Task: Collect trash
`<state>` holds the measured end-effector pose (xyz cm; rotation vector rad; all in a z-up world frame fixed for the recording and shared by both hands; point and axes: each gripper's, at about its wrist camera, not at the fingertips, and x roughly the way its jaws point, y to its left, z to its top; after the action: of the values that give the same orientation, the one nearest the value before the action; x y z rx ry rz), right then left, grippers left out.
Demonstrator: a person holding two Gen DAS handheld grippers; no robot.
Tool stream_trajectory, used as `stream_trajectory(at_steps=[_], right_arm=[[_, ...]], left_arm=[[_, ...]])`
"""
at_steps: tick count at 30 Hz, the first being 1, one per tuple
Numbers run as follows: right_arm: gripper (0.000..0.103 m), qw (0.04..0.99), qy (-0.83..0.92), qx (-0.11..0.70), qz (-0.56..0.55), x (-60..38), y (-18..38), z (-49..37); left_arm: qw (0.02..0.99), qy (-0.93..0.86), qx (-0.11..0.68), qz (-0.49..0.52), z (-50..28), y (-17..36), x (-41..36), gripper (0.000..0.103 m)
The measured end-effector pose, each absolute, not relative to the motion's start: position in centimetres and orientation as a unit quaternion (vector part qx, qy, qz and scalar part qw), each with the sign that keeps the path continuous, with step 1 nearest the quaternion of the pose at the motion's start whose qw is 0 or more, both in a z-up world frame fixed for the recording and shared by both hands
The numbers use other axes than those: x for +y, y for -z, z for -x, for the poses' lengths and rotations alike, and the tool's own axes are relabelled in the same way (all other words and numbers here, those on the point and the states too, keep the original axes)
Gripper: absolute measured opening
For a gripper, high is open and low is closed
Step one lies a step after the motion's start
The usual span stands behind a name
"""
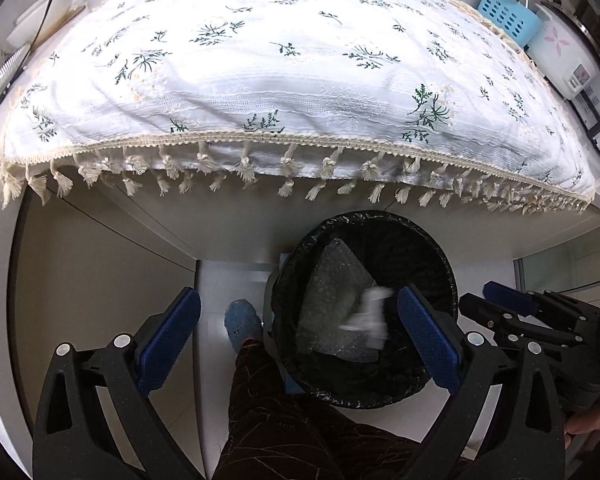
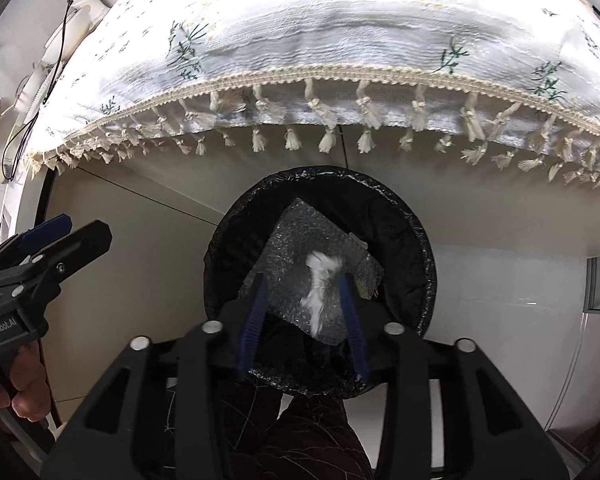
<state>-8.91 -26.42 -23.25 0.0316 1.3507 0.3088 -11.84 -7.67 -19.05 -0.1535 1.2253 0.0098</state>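
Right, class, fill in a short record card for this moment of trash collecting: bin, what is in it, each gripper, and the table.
bin: black-lined bin on the floor, below the table edge
contents: bubble wrap; blurred white scrap over it
right gripper: above the bin, fingers apart, nothing gripped
left gripper: wide open, empty, beside the bin
table: covered by floral cloth with tassels

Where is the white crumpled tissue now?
The white crumpled tissue is over the black-lined round trash bin, blurred, between the open right claw fingers.
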Motion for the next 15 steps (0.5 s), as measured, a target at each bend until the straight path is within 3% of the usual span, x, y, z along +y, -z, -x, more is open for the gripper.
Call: stream_trajectory(at_steps=[2,4,6,11,15], right_arm=[[0.056,0.777,-0.137,0.614,-0.015,-26.9,22.1,9.1],[0.073,0.789,-0.124,0.602,-0.011,-27.5,20.4,9.3],[0.081,0.800,-0.111,0.589,-0.017,-28.1,18.4,9.5],[0.094,0.834,-0.085,0.545,-0.025,-29.7,12.1,10.2],[0.095,0.853,-0.068,0.517,-0.013,-30.4,7.8,10.9]], left_arm=[[0.817,-0.002,0.572,0.073,11.8,18.5,-7.6,0.097],[0.821,-0.001,0.566,0.074,11.9,17.3,-7.5,0.097],[0.824,0.000,0.562,0.076,12.0,15.8,-7.5,0.097],[0.836,0.008,0.544,0.078,12.8,11.2,-7.5,0.097],[0.841,0.006,0.536,0.076,13.5,7.7,-7.3,0.097]])
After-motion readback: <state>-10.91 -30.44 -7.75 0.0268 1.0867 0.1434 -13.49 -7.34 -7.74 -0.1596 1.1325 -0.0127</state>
